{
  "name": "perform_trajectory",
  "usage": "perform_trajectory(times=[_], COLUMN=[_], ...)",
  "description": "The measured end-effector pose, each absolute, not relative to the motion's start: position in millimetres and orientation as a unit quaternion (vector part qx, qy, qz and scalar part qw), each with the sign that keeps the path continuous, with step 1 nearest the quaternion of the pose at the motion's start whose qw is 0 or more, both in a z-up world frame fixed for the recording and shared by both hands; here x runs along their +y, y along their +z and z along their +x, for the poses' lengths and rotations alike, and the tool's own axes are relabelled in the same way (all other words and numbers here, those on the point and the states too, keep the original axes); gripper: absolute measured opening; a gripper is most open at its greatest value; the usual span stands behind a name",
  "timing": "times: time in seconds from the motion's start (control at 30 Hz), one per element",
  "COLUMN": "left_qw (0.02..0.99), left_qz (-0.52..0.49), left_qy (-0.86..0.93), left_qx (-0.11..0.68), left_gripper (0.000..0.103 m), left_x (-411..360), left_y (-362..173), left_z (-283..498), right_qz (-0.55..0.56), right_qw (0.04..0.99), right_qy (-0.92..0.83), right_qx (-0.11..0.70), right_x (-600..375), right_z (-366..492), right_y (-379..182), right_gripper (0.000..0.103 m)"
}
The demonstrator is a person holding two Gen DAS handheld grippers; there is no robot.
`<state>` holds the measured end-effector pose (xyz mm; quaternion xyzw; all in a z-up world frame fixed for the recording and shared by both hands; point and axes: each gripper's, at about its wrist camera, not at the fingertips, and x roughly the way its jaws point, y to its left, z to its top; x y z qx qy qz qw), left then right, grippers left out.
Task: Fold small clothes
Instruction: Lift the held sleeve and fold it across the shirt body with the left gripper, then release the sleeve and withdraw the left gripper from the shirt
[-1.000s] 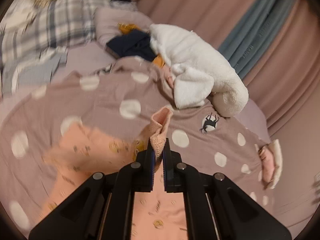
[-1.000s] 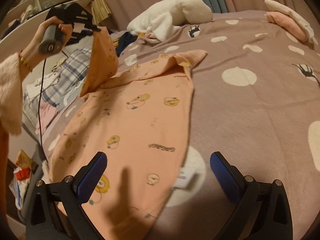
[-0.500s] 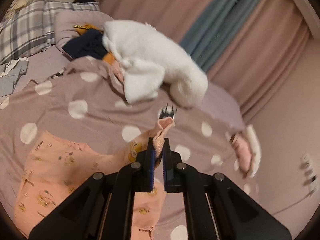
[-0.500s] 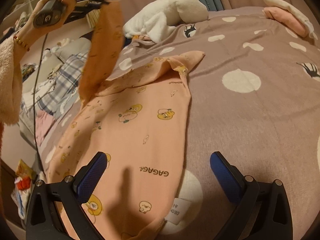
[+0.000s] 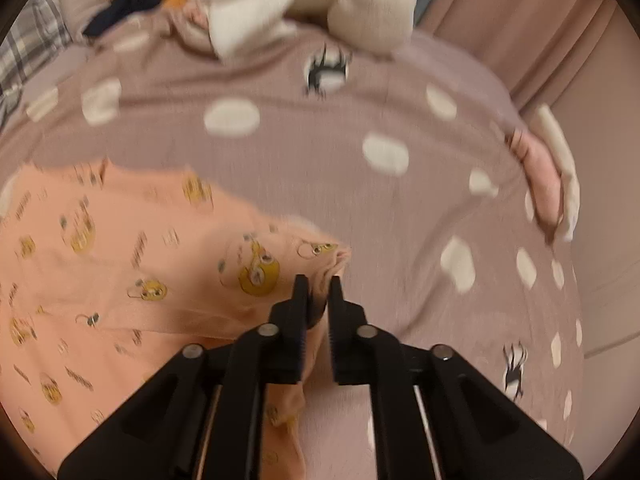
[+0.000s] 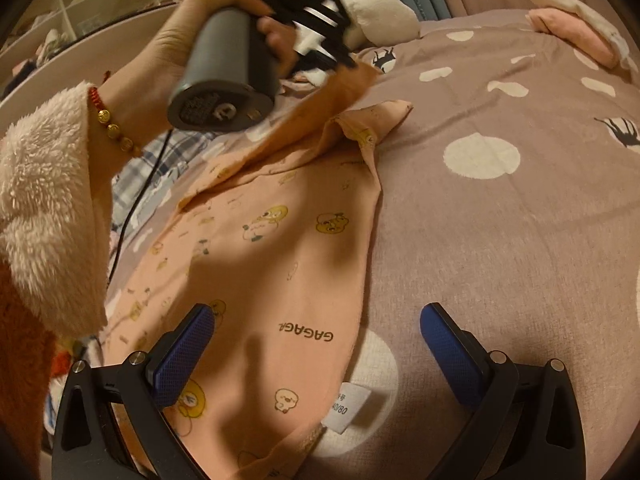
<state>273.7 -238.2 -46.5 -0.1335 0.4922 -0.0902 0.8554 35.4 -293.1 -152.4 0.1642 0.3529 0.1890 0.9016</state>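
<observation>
Lowered from its raised position, the left tool [image 5: 318,280] is clamped on the peach garment's [image 6: 280,248] sleeve, carrying it toward 1 o'clock over the bed [image 6: 500,220]. Print reads "GAGAGA"; tag [image 6: 346,406] "80". Right tool [image 6: 316,344] hangs spread apart.

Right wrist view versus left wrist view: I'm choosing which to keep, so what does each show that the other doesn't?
Only the right wrist view shows the hand holding the left gripper, the size label, and the open right gripper. Only the left wrist view shows the left gripper's fingers pinching a cuff. Both show the peach garment and dotted blanket.
</observation>
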Motion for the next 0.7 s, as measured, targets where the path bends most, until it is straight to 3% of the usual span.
perform_trajectory(times=[0.07, 0.2, 0.3, 0.43, 0.5, 0.7], left_qw=[0.836, 0.82, 0.819, 0.857, 0.867, 0.873], left_qz=[-0.142, -0.175, -0.189, -0.135, -0.132, -0.111], left_qy=[-0.113, -0.16, -0.217, -0.214, -0.214, -0.189], left_qx=[0.518, 0.52, 0.496, 0.448, 0.43, 0.436], left_gripper=[0.028, 0.064, 0.078, 0.097, 0.102, 0.103], left_x=[-240, -235, -229, -217, -206, -153], left_y=[-53, -37, -8, 30, 39, 40], left_z=[271, 253, 230, 196, 183, 159], right_qz=[0.16, 0.155, 0.149, 0.136, 0.128, 0.117], right_qw=[0.902, 0.903, 0.905, 0.907, 0.909, 0.913], right_qy=[0.187, 0.185, 0.182, 0.177, 0.173, 0.167], right_qx=[0.354, 0.355, 0.355, 0.357, 0.357, 0.355], right_x=[-292, -291, -288, -283, -280, -279], right_z=[35, 35, 37, 39, 40, 40], right_y=[-153, -153, -154, -155, -155, -156], right_gripper=[0.102, 0.102, 0.102, 0.102, 0.102, 0.102])
